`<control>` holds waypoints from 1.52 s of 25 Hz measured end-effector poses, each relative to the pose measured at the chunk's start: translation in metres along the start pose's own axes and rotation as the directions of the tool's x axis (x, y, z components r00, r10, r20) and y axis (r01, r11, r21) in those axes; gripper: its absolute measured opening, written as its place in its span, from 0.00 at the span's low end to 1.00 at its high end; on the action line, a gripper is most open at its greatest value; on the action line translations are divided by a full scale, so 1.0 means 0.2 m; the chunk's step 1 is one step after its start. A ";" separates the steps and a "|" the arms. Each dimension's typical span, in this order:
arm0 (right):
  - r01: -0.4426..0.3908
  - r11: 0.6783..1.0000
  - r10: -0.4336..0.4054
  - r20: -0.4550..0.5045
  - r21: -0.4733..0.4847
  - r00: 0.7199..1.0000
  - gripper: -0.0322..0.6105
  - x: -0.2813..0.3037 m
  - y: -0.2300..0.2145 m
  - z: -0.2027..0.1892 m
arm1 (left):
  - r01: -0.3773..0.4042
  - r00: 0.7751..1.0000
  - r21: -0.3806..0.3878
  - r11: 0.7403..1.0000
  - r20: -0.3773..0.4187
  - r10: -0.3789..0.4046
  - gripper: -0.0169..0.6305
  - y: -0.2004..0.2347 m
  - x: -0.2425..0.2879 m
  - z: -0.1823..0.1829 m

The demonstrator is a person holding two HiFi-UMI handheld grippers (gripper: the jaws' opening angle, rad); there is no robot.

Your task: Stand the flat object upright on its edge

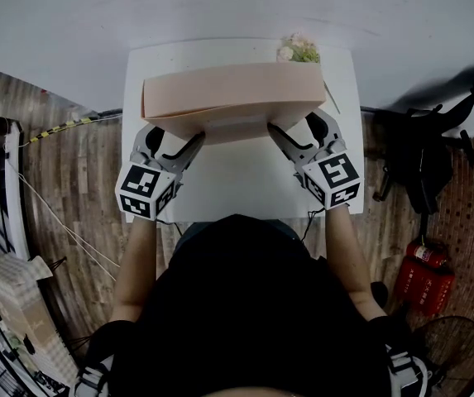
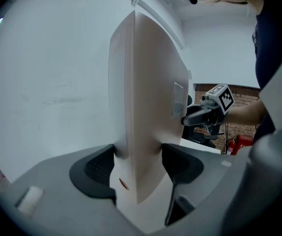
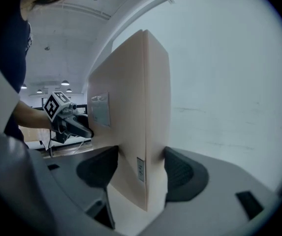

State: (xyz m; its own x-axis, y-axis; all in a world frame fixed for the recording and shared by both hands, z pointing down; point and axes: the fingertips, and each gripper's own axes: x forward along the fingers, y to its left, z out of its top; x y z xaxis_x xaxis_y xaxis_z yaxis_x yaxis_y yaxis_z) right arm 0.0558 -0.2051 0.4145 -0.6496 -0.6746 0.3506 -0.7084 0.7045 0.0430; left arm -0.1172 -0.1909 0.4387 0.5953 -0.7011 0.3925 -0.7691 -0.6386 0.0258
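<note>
My left gripper and right gripper have fingers clamped on the box. It sits tilted over the tabletop.

Dressed in a black short-sleeved top. Fitted at each hand with a tool of the same make, left gripper and right gripper alike. Built with rounded pale grey shells and darker grey arms. Lined inside with matt black finger pads, finely textured. Capped at the rear with a white cube printed with bold black square markers.
</note>
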 end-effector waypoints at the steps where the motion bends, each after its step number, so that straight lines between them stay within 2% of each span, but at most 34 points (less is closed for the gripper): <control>1: 0.002 1.000 -0.002 -0.010 -0.002 1.000 0.52 0.01 0.01 -0.02 | -0.002 1.000 0.012 1.000 -0.014 0.002 0.51 0.00 0.00 -0.02; 6: 0.003 1.000 -0.002 -0.051 0.019 0.999 0.52 0.04 0.02 -0.13 | -0.005 0.997 0.013 1.000 -0.076 0.006 0.50 -0.01 0.02 -0.12; 23: 0.029 0.999 -0.022 -0.133 0.046 0.991 0.51 0.08 0.02 -0.36 | 0.005 0.988 0.010 1.000 -0.156 -0.004 0.50 -0.04 0.13 -0.32; 38: 0.042 0.997 -0.035 -0.111 0.059 0.993 0.51 0.07 0.02 -0.38 | 0.010 0.993 -0.002 1.000 -0.116 -0.010 0.51 -0.04 0.14 -0.34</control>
State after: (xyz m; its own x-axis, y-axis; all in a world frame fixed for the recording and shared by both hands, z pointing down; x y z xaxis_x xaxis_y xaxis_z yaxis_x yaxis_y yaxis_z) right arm 0.0637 -0.1953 0.4904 -0.5897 -0.6704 0.4503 -0.7501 0.6613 0.0024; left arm -0.1098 -0.1837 0.5127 0.5725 -0.6531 0.4958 -0.7633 -0.6452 0.0315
